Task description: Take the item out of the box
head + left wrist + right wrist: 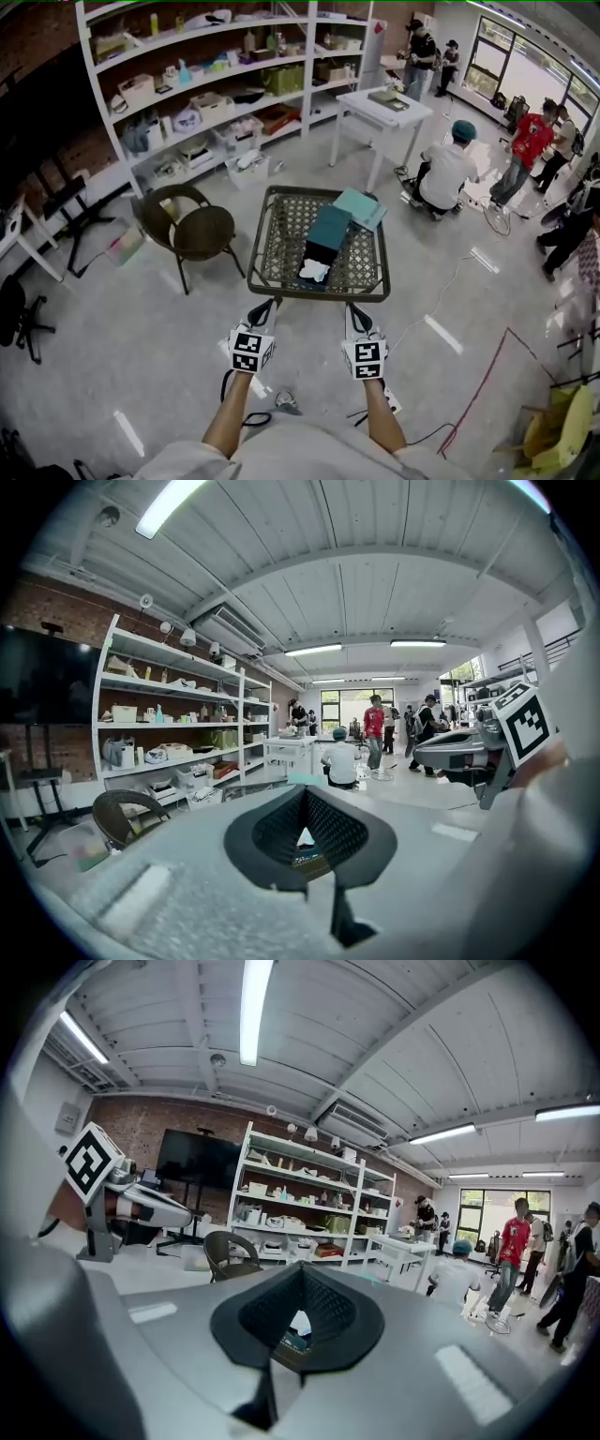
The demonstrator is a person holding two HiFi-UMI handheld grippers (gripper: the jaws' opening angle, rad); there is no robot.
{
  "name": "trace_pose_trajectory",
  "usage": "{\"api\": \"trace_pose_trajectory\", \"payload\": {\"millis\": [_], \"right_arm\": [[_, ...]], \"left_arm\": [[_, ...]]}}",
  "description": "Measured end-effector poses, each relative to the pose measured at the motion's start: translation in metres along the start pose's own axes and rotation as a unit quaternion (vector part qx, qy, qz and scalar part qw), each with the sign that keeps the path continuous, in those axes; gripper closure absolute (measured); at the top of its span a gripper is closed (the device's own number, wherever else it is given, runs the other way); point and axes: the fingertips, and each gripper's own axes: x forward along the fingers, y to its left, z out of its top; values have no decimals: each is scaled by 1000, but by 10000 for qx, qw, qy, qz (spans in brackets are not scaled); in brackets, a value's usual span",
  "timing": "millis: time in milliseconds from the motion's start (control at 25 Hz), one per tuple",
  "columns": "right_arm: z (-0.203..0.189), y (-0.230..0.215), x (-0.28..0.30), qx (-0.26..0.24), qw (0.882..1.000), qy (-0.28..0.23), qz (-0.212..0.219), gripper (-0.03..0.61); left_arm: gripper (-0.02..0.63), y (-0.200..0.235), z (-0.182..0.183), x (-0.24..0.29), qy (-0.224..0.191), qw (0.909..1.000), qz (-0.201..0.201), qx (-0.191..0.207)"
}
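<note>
Head view: left gripper [270,302] and right gripper [351,307] side by side, both aimed 12 o'clock at table [259,246], just short of near rim. Box [329,229] open on table; white item [315,271] at box's 6 o'clock end, lid [362,208] at 1 o'clock.
Left gripper view: jaws closed together, nothing between; item ahead.
Right gripper view: jaws closed, empty; item ahead.
</note>
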Motion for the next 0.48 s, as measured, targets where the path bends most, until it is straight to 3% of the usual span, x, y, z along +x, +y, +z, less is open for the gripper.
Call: {"api": "trace_pose_trajectory", "payload": {"millis": [480], "right_arm": [[13, 1, 103, -50, 9998, 154, -107, 578]], "left_arm": [[609, 82, 8, 75, -8, 9998, -165, -62]]}}
